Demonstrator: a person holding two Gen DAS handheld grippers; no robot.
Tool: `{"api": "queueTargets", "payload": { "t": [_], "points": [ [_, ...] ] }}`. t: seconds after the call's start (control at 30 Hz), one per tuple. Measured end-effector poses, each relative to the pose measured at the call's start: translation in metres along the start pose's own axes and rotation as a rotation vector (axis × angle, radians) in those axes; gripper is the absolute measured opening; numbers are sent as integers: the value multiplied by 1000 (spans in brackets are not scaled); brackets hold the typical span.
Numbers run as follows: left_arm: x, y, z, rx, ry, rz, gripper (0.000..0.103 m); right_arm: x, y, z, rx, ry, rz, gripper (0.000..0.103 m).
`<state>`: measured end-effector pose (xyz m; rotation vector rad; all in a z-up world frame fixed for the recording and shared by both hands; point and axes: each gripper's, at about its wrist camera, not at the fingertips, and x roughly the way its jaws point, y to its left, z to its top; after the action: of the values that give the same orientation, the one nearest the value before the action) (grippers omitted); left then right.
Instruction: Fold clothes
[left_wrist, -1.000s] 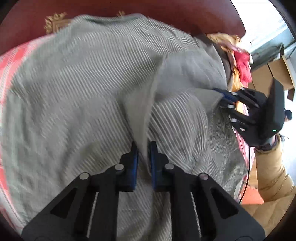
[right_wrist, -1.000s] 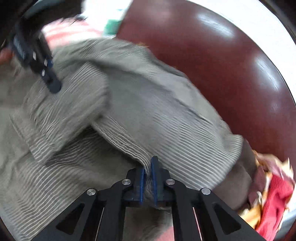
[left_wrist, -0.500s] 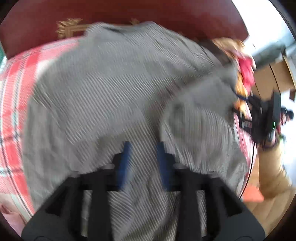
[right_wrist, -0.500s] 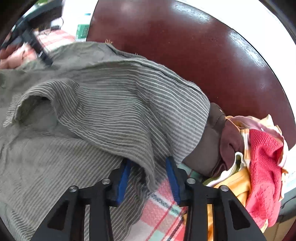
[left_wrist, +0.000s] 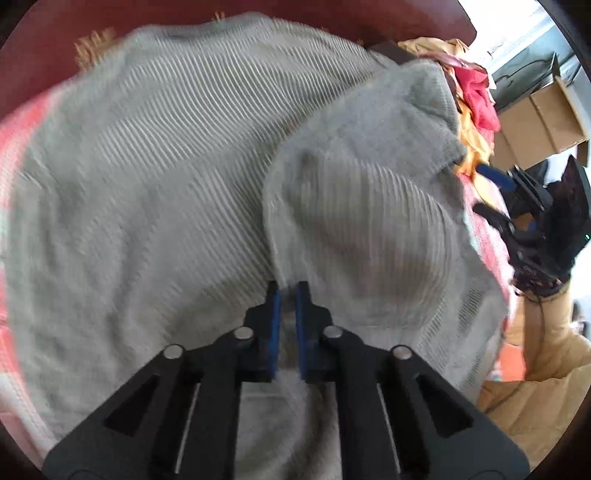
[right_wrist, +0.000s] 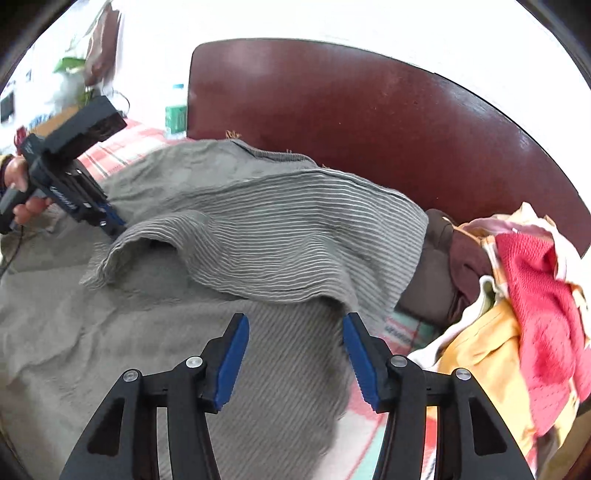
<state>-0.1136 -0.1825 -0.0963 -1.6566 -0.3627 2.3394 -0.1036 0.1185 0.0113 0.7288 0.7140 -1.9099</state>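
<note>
- Nearest you, at the bottom centre of the left wrist view, your left gripper is sitting with its jaws nearly together again. They were spread wide half a second ago and have just been closing. A sliver of the grey striped garment is showing in the narrow gap, but the blur is keeping me from telling whether the pads are actually pinching cloth.
- In the right wrist view, your right gripper is standing with its jaws well apart at the bottom centre. A second ago they were clamped on the garment's edge. They have just been opening, the cloth is lying under them, and nothing is pressed between the pads.
- That means the right side of the fold is released: the folded-over flap is now resting across the middle of the frame on the rest of the garment, its lower edge drooping just beyond your open jaws.
- The garment itself is lying spread over the pink checked bedcover, filling most of both views.
- Further right, the pile of other clothes, red and yellow, is waiting beside the garment, untouched.
- Farthest, the dark red headboard is curving across the top of the frame.
- In my judgement, this fold is laid down, and you are re-gripping on the left for the next one.
</note>
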Motion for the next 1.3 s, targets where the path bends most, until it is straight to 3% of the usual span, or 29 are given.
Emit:
{"api": "queueTargets", "payload": {
  "t": [0.13, 0.23, 0.33, 0.37, 0.4, 0.47, 0.57, 0.63, 0.67, 0.7, 0.8, 1.03, 1.2, 1.27, 1.3],
  "points": [
    [-23, 9, 20, -33, -53, -4, 8, 9, 8, 3, -13, 0, 24, 55],
    [-22, 6, 30, -36, -27, -47, 9, 13, 15, 9, -23, -13, 50, 55],
    [-9, 4, 19, -22, 43, -101, 11, 15, 31, 16, -85, -39, 78, 55],
    [-3, 1, 15, -14, 66, -98, 21, 16, 38, 18, -109, -42, 84, 55],
    [5, 0, 11, -17, 94, -86, 48, 17, 44, 19, -133, -45, 91, 56],
    [24, 0, 3, -43, 159, -70, 79, 21, 53, 21, -153, -41, 109, 57],
    [27, -7, -2, -25, 125, -85, 79, 28, 61, 19, -148, -32, 134, 57],
    [28, -12, -2, -14, 108, -91, 62, 32, 61, 16, -123, -22, 148, 58],
    [29, -14, -2, -10, 103, -92, 38, 35, 60, 15, -108, -16, 156, 58],
    [30, -17, -3, -2, 99, -77, 20, 37, 59, 14, -96, -10, 160, 58],
    [26, -21, -2, -1, 74, -40, 9, 40, 54, 8, -55, 8, 157, 59],
    [-10, -7, 29, -33, -30, 81, 8, 34, 42, 4, 14, -3, 162, 59],
    [-21, 14, 57, -80, -60, 192, 7, 33, 38, 13, 43, -41, 191, 59],
    [-16, 22, 60, -93, -52, 204, 7, 36, 36, 18, 54, -55, 194, 59],
    [-12, 24, 59, -94, -36, 176, 8, 38, 33, 21, 63, -58, 195, 59]
  ]
}}
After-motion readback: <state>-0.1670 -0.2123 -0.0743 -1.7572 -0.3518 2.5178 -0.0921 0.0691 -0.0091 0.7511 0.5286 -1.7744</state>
